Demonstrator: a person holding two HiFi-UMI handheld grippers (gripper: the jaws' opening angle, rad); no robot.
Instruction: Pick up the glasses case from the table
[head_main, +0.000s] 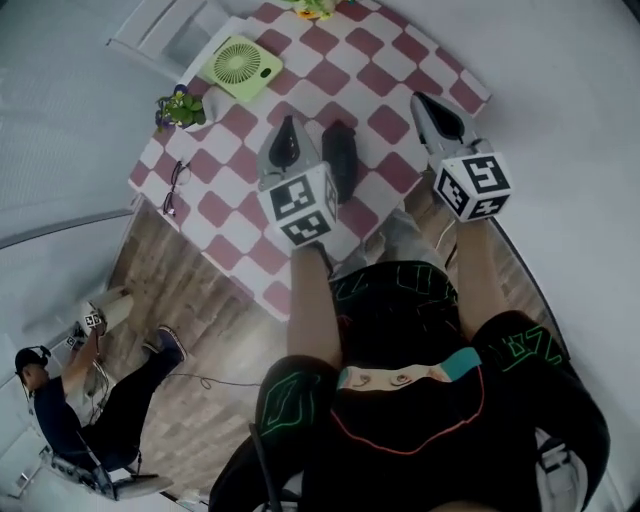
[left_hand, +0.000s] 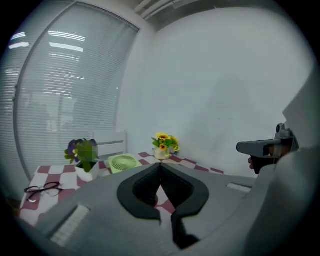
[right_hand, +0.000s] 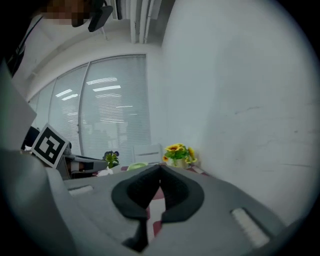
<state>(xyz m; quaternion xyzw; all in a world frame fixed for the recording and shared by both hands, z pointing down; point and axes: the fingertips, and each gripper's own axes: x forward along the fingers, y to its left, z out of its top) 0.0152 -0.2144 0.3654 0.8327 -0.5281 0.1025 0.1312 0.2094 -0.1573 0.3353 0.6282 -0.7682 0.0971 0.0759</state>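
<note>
The dark glasses case (head_main: 341, 158) lies untouched on the checkered tabletop (head_main: 385, 70), between the left tool (head_main: 286, 138) and right tool (head_main: 432, 108). Both tools hover clenched on nothing, so one must open to grasp.

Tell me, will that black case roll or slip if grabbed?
The case looks rounded and rigid, so it probably stays stiff but might roll sideways. Its smooth dark surface may be slippery. Lying flat on the cloth, it seems unlikely to tip.
</note>
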